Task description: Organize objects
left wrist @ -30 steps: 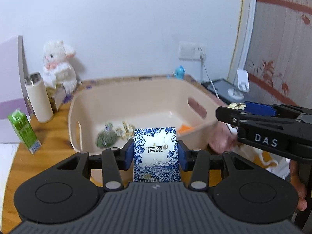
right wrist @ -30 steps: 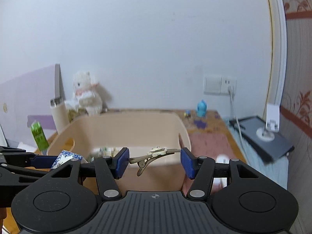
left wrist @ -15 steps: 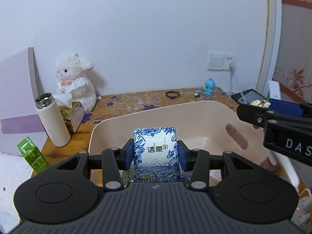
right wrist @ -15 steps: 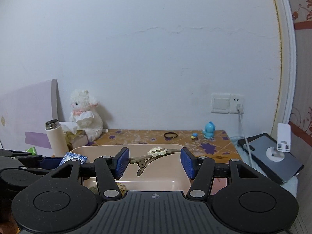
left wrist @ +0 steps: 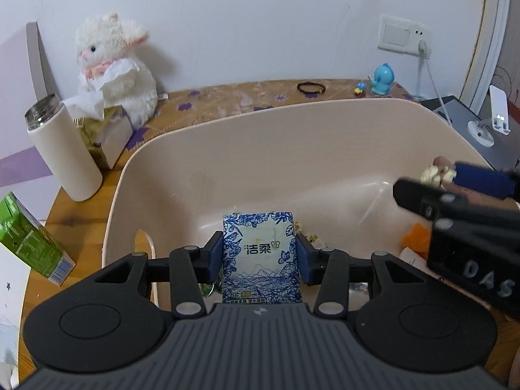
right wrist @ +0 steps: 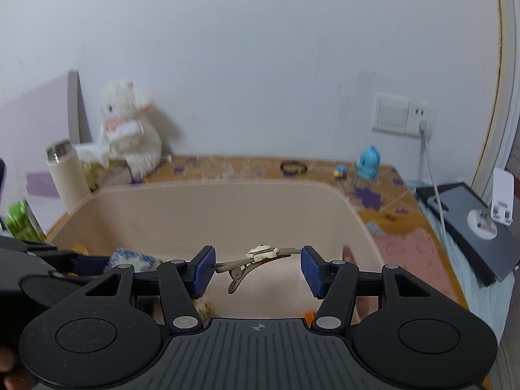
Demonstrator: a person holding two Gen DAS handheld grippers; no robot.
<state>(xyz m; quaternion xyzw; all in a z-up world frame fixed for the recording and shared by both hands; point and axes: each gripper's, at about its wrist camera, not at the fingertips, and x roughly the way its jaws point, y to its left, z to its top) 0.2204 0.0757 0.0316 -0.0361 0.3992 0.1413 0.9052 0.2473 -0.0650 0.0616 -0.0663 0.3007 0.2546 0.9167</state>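
My left gripper is shut on a blue-and-white tissue pack and holds it over the near part of a beige plastic tub. My right gripper is shut on a brown hair clip with a cream ornament, held endwise between the blue pads above the tub. The right gripper also shows at the right of the left wrist view. Small items, one orange, lie on the tub's floor.
On the wooden table: a white plush lamb, a tissue box, a white thermos, a green carton, a black hair tie, a blue figurine. A tablet and phone stand sit at right.
Both grippers have tilted down and moved closer over the tub, still holding the tissue pack and the hair clip. The right gripper sits lower at the tub's right side.
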